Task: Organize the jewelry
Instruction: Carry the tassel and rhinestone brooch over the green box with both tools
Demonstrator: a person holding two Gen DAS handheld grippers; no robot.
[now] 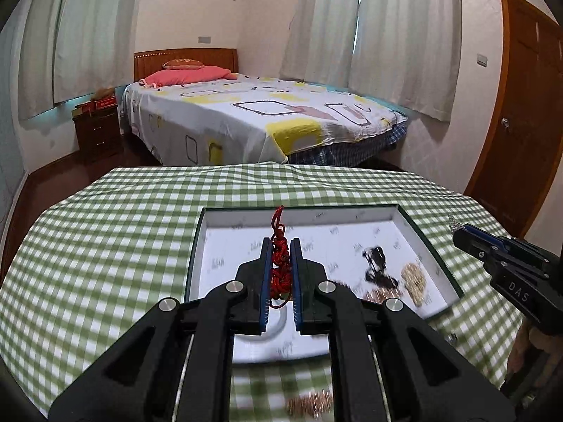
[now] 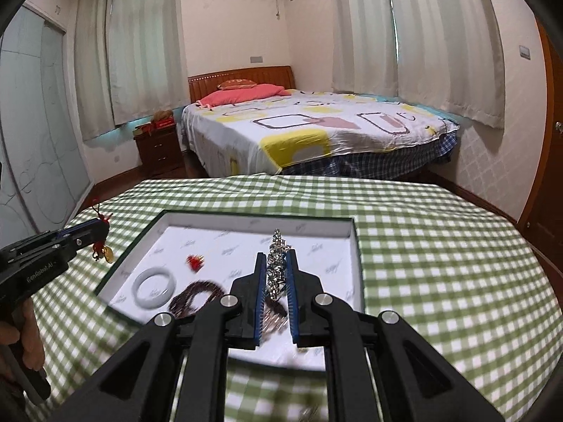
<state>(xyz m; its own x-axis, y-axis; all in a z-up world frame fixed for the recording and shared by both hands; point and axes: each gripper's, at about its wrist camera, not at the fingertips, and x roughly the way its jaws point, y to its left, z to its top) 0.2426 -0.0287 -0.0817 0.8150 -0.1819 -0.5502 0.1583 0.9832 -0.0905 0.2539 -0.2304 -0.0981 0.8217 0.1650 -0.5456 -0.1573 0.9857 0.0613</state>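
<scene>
I have the left gripper (image 1: 280, 256) clamped on a red knotted cord charm (image 1: 280, 267); its jaws are pressed onto the braid, and the loop end sticks up past the fingertips. From the right wrist view a small gold piece hangs below that same charm. My right gripper (image 2: 275, 263) has its jaws closed on a silver sparkling chain (image 2: 275, 267), which bunches between the blue pads and pokes out above them.

Both grippers hang above the open tray (image 2: 253, 216), a shallow dark-rimmed box with white printed paper lining, sitting on the green checked surface (image 2: 440, 263). Inside the tray I see a pale jade-like bangle (image 2: 155, 290) near the left corner, a dark beaded bracelet (image 2: 195, 299) just beside it, and a small red piece (image 2: 194, 262) behind them. The left wrist view adds a black item (image 1: 376, 263), a pale beaded bracelet (image 1: 413, 281) and a coppery beaded strand (image 1: 381, 294), all blurred. Another coppery strand (image 1: 311, 402) lies on the cloth outside the tray.
</scene>
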